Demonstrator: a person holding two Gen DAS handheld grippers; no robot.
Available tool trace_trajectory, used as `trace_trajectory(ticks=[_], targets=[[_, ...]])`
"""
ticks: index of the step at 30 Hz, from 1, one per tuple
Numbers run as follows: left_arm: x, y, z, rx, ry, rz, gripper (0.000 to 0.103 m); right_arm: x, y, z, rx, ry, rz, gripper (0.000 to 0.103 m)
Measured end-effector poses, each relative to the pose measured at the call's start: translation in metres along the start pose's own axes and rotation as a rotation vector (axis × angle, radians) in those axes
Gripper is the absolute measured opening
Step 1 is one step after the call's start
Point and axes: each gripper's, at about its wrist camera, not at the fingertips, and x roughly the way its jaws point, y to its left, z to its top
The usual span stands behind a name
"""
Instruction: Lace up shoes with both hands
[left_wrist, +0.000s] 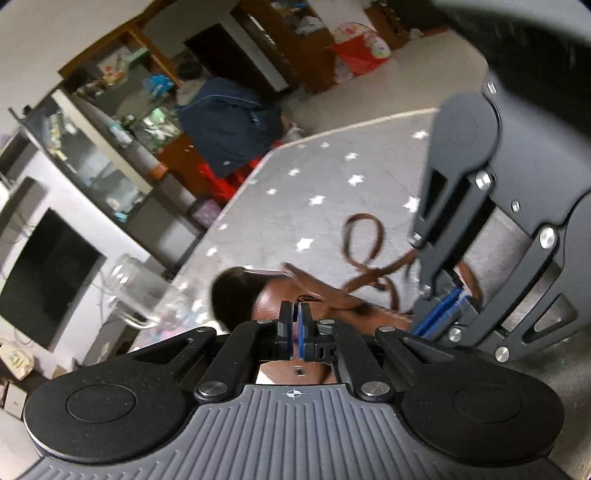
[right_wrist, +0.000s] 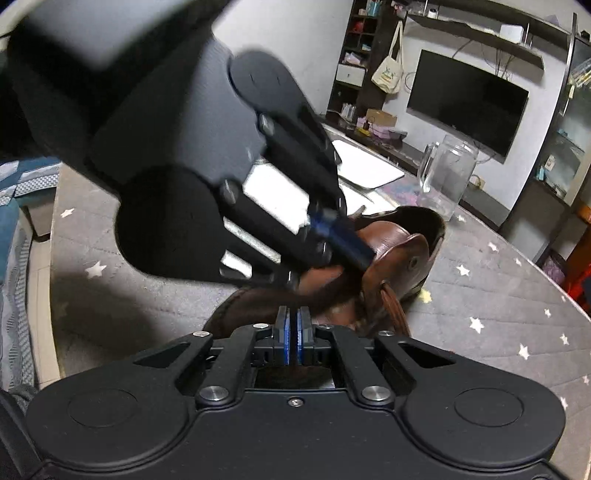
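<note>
A brown leather shoe (left_wrist: 280, 295) lies on the grey star-patterned table cover; it also shows in the right wrist view (right_wrist: 399, 240). Its flat brown lace (left_wrist: 364, 236) loops loosely over the cloth beyond the shoe. My left gripper (left_wrist: 295, 312) is shut on the lace right at the shoe's upper; in the right wrist view it comes in from the upper left (right_wrist: 364, 260). My right gripper (right_wrist: 293, 317) is shut on a dark stretch of lace (right_wrist: 325, 291) just above the shoe; in the left wrist view it stands at the right (left_wrist: 448, 302).
A clear glass jar (right_wrist: 447, 173) stands on the table behind the shoe, seen also in the left wrist view (left_wrist: 147, 291). A white board (right_wrist: 365, 162) lies at the table's far edge. A TV (right_wrist: 469, 99) and shelves line the wall. A person in blue (left_wrist: 229, 122) sits beyond the table.
</note>
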Motion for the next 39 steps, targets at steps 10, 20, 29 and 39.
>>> trace_trajectory(ticks=[10, 20, 29, 39], targets=[[-0.047, 0.049, 0.015, -0.094, -0.084, 0.163, 0.002, 0.001, -0.002, -0.001, 0.014, 0.005, -0.006, 0.002], [-0.071, 0.050, 0.007, -0.163, -0.065, 0.120, 0.002, -0.005, -0.006, 0.003, 0.011, -0.021, -0.030, 0.017], [-0.102, 0.036, -0.013, -0.203, -0.056, 0.084, 0.002, -0.017, -0.018, 0.016, 0.025, -0.075, -0.064, 0.017], [-0.116, 0.027, -0.018, -0.166, -0.059, 0.042, 0.002, -0.031, -0.020, 0.054, -0.023, -0.208, -0.068, 0.017]])
